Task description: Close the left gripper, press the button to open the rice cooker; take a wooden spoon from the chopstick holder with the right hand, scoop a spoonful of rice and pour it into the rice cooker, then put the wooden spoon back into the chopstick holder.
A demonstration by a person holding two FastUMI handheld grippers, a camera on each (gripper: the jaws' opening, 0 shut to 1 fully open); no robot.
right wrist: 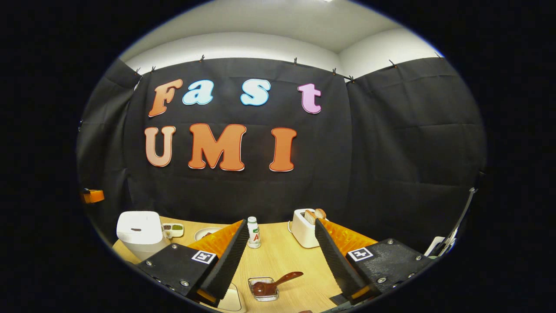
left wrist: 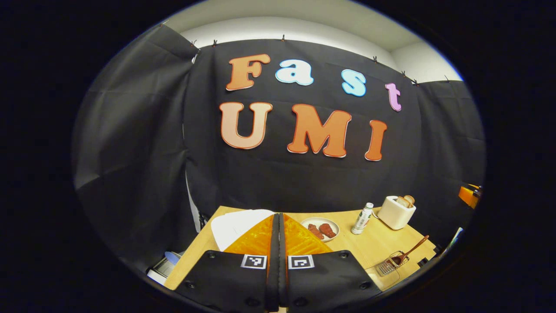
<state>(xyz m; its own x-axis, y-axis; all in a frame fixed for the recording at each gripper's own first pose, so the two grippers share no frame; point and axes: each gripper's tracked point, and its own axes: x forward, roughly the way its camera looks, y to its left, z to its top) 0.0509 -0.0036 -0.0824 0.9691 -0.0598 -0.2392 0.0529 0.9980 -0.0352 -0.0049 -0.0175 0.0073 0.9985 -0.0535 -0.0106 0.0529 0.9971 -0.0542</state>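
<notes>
My left gripper (left wrist: pixel 278 216) is shut with nothing between its fingers, held just in front of the white rice cooker (left wrist: pixel 236 225), which its fingers partly hide. In the right gripper view the rice cooker (right wrist: pixel 139 232) stands at the table's left with its lid down. The wooden spoon (right wrist: pixel 274 283) rests with its bowl in the small wire chopstick holder (right wrist: pixel 260 295), handle pointing right. That spoon (left wrist: pixel 408 254) and holder (left wrist: pixel 386 267) sit near the table's right front in the left gripper view. My right gripper (right wrist: pixel 281 222) is open above and behind the holder, holding nothing.
On the wooden table (right wrist: pixel 282 261) stand a small bottle (right wrist: pixel 253 232), a white toaster (right wrist: pixel 304 227) with bread, a plate (left wrist: pixel 321 228) of reddish food and a small divided dish (right wrist: pixel 173 229). A white container (right wrist: pixel 232 301) lies at the near edge.
</notes>
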